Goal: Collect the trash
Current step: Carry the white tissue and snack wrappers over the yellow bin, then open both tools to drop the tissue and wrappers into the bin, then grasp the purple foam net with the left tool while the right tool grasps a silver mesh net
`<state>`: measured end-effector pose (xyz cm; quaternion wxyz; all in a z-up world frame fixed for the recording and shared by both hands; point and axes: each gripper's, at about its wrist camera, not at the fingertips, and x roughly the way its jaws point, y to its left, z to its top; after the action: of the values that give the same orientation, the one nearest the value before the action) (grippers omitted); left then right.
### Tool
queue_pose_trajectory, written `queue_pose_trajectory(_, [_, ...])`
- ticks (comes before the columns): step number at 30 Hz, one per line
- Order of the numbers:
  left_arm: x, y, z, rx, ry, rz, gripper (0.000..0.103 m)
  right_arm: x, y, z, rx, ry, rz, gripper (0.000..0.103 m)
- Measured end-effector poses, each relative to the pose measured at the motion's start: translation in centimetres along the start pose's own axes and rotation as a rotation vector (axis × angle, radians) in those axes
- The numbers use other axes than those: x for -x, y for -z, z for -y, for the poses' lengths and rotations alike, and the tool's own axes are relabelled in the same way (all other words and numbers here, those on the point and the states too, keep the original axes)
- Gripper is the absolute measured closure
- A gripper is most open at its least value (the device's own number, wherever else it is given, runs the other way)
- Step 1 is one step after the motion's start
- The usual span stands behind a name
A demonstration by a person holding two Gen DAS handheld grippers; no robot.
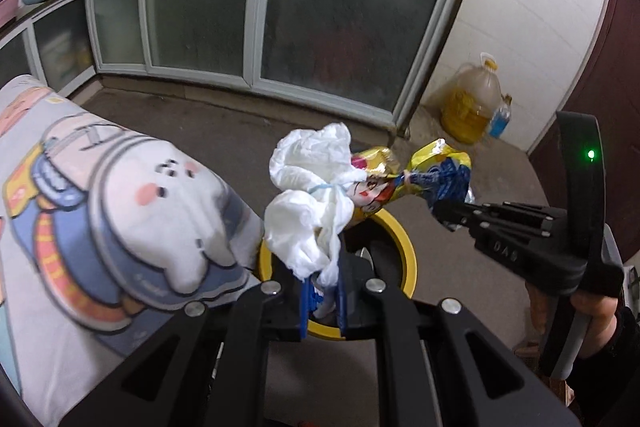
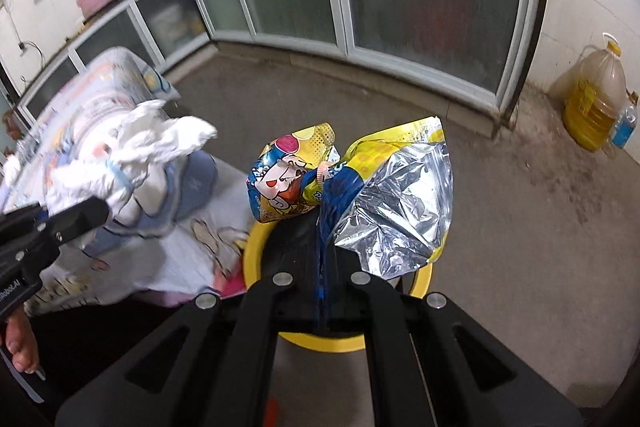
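Both pieces of trash poised over the bin

The left hand-held gripper (image 1: 322,297) pinches crumpled white tissue (image 1: 310,195); the right hand-held gripper (image 2: 324,291) clamps a yellow snack bag (image 2: 360,183). Both hang above the yellow bin (image 2: 256,247) beside the bed (image 1: 60,227), apparently ready for dropping.

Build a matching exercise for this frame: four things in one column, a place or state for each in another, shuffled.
Things:
1. white tissue wad
2. yellow snack bag
3. yellow-rimmed bin
4. oil jug

Places or states:
A. standing on the floor by the white wall
B. clamped in the left gripper
C. on the floor beneath both pieces of trash
D. clamped in the right gripper

Pairs: 1-B, 2-D, 3-C, 4-A
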<state>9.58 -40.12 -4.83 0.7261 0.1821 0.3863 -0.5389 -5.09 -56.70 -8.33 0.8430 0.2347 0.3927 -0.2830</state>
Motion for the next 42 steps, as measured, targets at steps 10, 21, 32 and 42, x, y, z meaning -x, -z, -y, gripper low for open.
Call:
queue_pose_trajectory(10, [-5.6, -0.8, 0.0, 0.037, 0.016, -0.109, 0.094, -4.6, 1.7, 1.2, -0.042, 0.056, -0.135, 0.102])
queue_pose_trajectory(21, [-5.3, -1.7, 0.0, 0.083, 0.027, -0.045, 0.013, -6.6, 1.8, 3.2, -0.081, 0.110, -0.218, 0.082])
queue_pose_trajectory(32, [3.0, -0.7, -2.6, 0.162, -0.034, 0.106, 0.008, -1.6, 1.0, 4.4, -0.154, 0.088, 0.005, 0.031])
queue_pose_trajectory(42, [17.9, 5.0, -10.1, 0.200, -0.345, 0.294, 0.008, 2.6, -2.7, -3.4, -0.004, -0.179, 0.180, 0.031])
